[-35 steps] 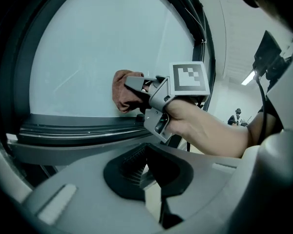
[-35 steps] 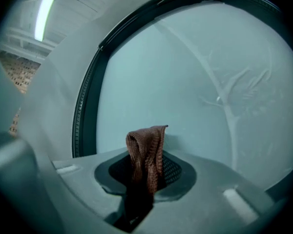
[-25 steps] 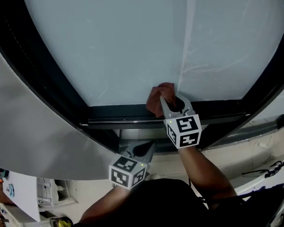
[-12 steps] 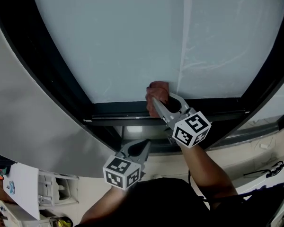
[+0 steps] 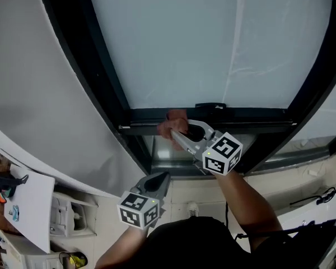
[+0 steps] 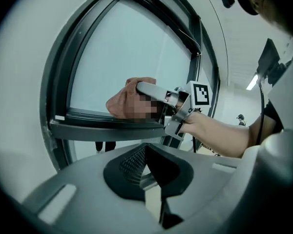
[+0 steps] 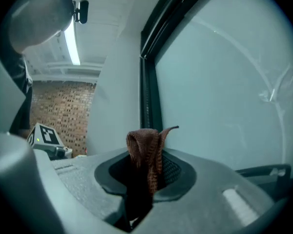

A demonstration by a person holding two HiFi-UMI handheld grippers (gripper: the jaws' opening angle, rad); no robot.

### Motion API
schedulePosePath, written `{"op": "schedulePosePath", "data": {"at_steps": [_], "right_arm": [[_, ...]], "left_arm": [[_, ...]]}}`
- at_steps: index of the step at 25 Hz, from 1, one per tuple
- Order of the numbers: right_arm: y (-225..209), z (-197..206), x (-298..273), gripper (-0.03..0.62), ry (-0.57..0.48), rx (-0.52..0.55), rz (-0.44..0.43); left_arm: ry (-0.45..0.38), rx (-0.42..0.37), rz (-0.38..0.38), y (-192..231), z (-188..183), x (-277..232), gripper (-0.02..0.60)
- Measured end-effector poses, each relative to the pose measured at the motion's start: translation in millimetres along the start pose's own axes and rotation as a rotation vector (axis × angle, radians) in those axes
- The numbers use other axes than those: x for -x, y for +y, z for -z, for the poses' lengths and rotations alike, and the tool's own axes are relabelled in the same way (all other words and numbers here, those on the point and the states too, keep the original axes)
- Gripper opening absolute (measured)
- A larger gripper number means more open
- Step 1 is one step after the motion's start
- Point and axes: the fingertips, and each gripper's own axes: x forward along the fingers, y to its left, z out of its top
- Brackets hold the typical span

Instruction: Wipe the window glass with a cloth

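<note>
The small reddish-brown knitted cloth [image 7: 145, 147] is pinched between the two jaws of the right gripper [image 7: 144, 172]. The jaws are closed tight on it. A bunched bit of the cloth sticks up past the jaw tips, and one thin corner points up and to the side. In the head view, the cloth sits at the front end of that gripper. It is down on the dark bottom bar of the window frame [image 5: 241, 116], right at the low edge of the big pale window glass [image 5: 185, 43]. In the left gripper view, the cloth lies on that bar, close up to the glass. The left gripper [image 5: 157, 181] hangs lower and nearer to the person, away from the window. Its two jaws are pressed together and nothing is between them. Its tip points up toward the bar. A plain grey wall [image 5: 39, 94] stands to the left of the frame. A flat white board [image 5: 31, 200] is low on the left. The right gripper view also shows a brick wall [image 7: 58, 116] and a long bright ceiling lamp [image 7: 72, 43].
</note>
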Motion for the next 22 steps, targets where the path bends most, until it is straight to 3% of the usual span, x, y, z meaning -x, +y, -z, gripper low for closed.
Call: {"op": "schedulePosePath", "data": {"at_steps": [3,8,15,22], "right_arm": [[41.8,-2.5,6.2,0.071,-0.048,-0.062,0.005],[72.8,-3.6,59.4,0.071,-0.089,-0.141,0.154],[116.9,6.4,170.5,0.072,-0.043,-0.117,0.373],[141.8,9.8,266.2,0.072,-0.014,-0.095,0.471]], "left_arm": [[-0.010,0.012,-0.017,2.4,13.5,35.2,0.017],[-0.045,0.043,0.005,0.8,28.8,77.1,0.017],[-0.056,0.045,0.163,-53.5,45.3,88.4,0.017],[-0.053,0.021,0.274,-124.1,51.6,81.9,0.017]]}}
